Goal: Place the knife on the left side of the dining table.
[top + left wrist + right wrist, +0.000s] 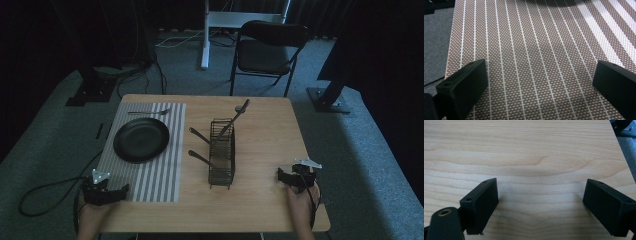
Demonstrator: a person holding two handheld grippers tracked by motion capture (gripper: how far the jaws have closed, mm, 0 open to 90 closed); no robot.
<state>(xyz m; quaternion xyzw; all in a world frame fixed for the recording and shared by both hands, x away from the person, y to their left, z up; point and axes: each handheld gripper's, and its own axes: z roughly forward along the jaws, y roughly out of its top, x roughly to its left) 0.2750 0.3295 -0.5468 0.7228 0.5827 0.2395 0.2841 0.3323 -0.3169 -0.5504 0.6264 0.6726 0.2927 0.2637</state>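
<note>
Both jaws spread wide: left hand-held gripper (pixel 121 190) over striped woven placemat (pixel 150 175), right hand-held gripper (pixel 281 176) above pale wooden bench (pixel 260 150).

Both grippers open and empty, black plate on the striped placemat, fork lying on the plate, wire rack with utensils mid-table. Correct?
Not quite. The fork lies on the striped placemat beyond the black plate, not on it, as the high view shows. The rest holds: left gripper and right gripper open and empty, wire rack with utensils mid-table.

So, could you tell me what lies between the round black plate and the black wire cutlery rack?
In the high view, plate to rack: striped placemat, bare wooden table, two utensil handles.
</note>
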